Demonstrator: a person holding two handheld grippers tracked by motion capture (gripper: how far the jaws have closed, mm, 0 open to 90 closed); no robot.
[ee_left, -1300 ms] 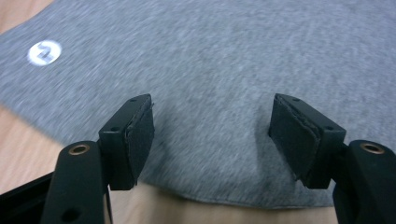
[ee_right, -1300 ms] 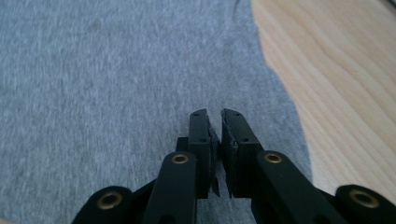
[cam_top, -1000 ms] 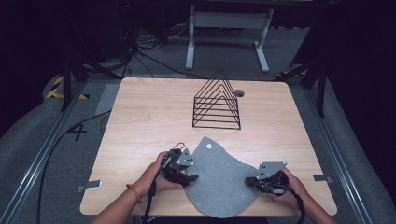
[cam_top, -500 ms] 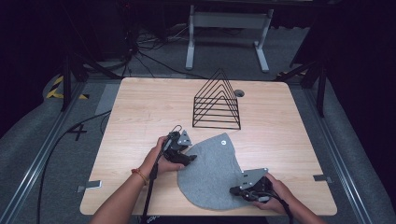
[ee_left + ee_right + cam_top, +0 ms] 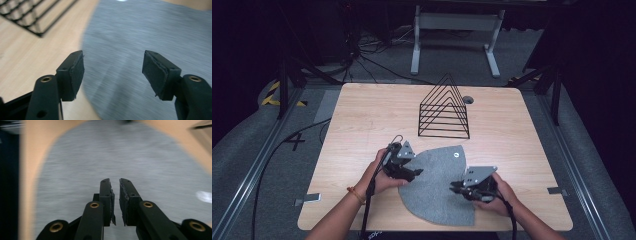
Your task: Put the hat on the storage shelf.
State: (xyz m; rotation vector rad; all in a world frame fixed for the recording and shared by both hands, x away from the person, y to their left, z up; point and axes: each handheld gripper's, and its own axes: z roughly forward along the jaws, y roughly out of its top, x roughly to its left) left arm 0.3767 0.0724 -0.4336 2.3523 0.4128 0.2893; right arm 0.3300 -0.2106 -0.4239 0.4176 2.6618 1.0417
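Observation:
A grey felt piece, fan-shaped with a small white snap near its far corner, lies flat on the table's near half. My left gripper hovers over the felt's left edge, jaws wide open and nothing between the pads; the felt lies below them. My right gripper is over the felt's right part and points left. Its jaws have just been opening and stand a narrow gap apart, with nothing between them and the felt beneath.
A black wire rack of triangular dividers stands beyond the felt at the table's middle, and its corner shows in the left gripper view. The wooden table has a small round hole by the rack. Cables trail off the near edge.
The felt has turned and spread flat, its snap corner now farther right. My right gripper moved left onto it and parted its jaws slightly. My left gripper lifted a little.

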